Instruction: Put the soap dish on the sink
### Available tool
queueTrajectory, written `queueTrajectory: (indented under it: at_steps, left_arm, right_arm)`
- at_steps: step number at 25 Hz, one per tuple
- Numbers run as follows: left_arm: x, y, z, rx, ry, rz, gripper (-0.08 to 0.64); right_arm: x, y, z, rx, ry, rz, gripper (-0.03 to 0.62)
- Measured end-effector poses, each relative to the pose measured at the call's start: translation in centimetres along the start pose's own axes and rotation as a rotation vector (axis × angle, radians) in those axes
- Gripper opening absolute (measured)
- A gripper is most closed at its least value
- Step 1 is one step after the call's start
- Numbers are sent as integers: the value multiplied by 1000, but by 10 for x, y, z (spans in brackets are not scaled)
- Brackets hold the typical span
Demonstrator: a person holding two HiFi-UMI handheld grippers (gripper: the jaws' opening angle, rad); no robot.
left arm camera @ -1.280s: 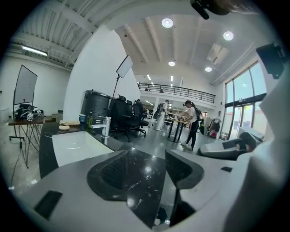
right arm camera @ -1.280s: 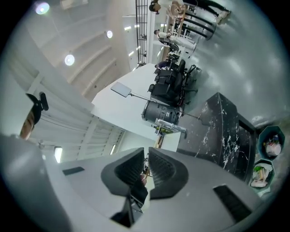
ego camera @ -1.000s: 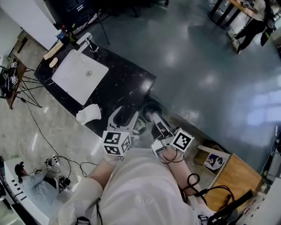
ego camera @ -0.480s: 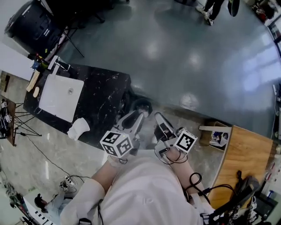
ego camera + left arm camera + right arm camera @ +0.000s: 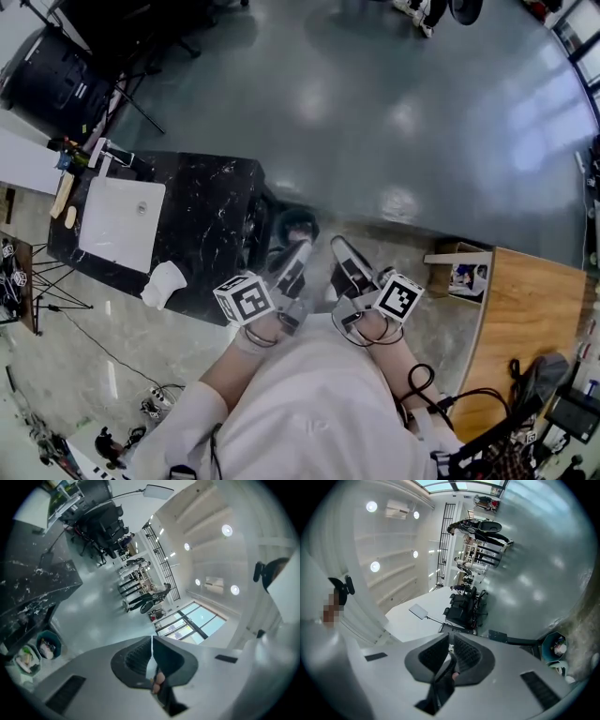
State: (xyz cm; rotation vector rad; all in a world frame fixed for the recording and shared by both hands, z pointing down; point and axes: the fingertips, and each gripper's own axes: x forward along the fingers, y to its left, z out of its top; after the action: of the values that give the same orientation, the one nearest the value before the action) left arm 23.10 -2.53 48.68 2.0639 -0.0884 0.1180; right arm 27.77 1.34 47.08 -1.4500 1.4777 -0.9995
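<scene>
Head view first: the soap dish (image 5: 164, 284) is just a small, pale white lump, too small to make out any detail. It sits at the near edge of the black marble counter (image 5: 211, 220), off to the left, and it's apart from the white sink (image 5: 120, 223) set into that counter further left. The left gripper (image 5: 298, 251) and right gripper (image 5: 337, 247) are both held out in front of the person, side by side and well clear of the dish. A round bin (image 5: 298, 225) sits just beyond them, and there's a wooden table (image 5: 530, 328) on the right.

Left gripper view: no dish or sink here, only a slice of the counter (image 5: 33, 590) on the left, a teal bin (image 5: 47, 646) under it and a long shiny floor running to far windows. The left gripper (image 5: 152, 644) has its pads pressed together with nothing between them.

Right gripper view: no counter at all in this one. You get the teal bin (image 5: 555, 646) on the right and office chairs (image 5: 464, 606) further off. The right gripper (image 5: 451, 641) is closed up too, and empty.
</scene>
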Motion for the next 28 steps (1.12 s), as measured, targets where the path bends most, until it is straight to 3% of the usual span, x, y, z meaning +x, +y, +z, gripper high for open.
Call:
queueTrajectory:
  at_steps: [3,6,8,12,20,28]
  left_arm:
    - [-3,-3,-5,-96,9,-27,9]
    - [-5,-4,-9,-251,-8,-78,8]
    - [-6,-9,-5,-295,-27,-126,8]
    - [-10,-16,6,-331,-54,-195,7]
    - [-13,-17,15,-365,-97,-235,6]
    - [-17,-9,18,-388,-122,-221,6]
  right_arm:
    - [0,3,1,1,-2,7,46]
    - [1,3,1,3,-1,11,46]
    - [3,2,0,11,1,14,46]
    - [9,4,-4,16,12,20,46]
    - [14,7,-7,21,28,39,46]
    - [18,6,-11,29,44,37,46]
